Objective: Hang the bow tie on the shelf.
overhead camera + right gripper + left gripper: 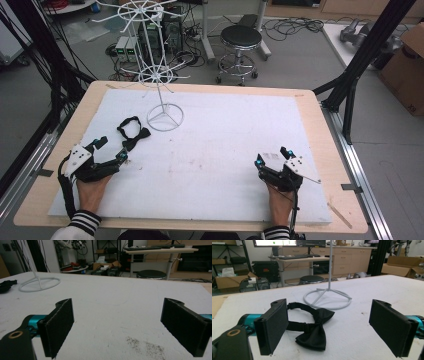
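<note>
Bow tie [312, 327] lies flat on the table [310, 107], just ahead of the left gripper [111, 150], between its spread fingers [273, 327]; right gripper [272, 156] spread too, well apart.

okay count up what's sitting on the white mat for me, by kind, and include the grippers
Black bow tie: 1
White wire rack stand: 1
Handheld grippers: 2, the left gripper and the right gripper, both with jaws open
Total: 4
</note>
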A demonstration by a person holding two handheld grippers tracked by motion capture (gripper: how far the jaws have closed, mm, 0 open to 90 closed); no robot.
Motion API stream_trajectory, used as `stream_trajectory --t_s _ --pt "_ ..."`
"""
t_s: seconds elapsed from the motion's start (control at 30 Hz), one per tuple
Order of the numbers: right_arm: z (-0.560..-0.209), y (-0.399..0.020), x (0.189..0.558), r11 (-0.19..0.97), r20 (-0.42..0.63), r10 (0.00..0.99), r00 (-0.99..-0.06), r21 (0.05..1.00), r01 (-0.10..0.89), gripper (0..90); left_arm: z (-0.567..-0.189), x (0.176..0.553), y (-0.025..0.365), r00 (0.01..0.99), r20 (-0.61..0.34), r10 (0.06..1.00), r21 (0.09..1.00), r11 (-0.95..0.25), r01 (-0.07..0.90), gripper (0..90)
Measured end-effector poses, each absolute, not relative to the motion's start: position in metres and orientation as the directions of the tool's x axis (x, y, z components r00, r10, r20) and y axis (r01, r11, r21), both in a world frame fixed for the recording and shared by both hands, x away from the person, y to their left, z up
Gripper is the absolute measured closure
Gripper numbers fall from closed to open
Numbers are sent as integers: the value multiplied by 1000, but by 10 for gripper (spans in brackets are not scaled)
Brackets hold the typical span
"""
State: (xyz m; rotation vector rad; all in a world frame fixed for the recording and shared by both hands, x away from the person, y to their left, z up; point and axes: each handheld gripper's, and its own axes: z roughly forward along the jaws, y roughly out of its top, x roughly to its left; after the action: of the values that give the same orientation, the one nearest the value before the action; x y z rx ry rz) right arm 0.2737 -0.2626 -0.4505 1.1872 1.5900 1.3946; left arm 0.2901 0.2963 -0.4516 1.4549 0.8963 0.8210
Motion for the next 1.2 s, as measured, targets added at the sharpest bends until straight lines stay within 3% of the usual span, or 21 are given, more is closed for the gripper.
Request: stream_trajectory --t_s 0.53,0.93,1.2 --pt "-450 -263 274 -3 66 940 -334 983 186 104 -439 288 299 489 -9 872 995 -41 91 158" --pt "-450 -263 274 -1 64 940 -335 983 185 104 -408 302 303 536 15 844 968 -146 203 141" --pt "-450 -263 274 0 63 941 -334 983 185 104 -394 329 290 592 67 804 915 -286 285 144"
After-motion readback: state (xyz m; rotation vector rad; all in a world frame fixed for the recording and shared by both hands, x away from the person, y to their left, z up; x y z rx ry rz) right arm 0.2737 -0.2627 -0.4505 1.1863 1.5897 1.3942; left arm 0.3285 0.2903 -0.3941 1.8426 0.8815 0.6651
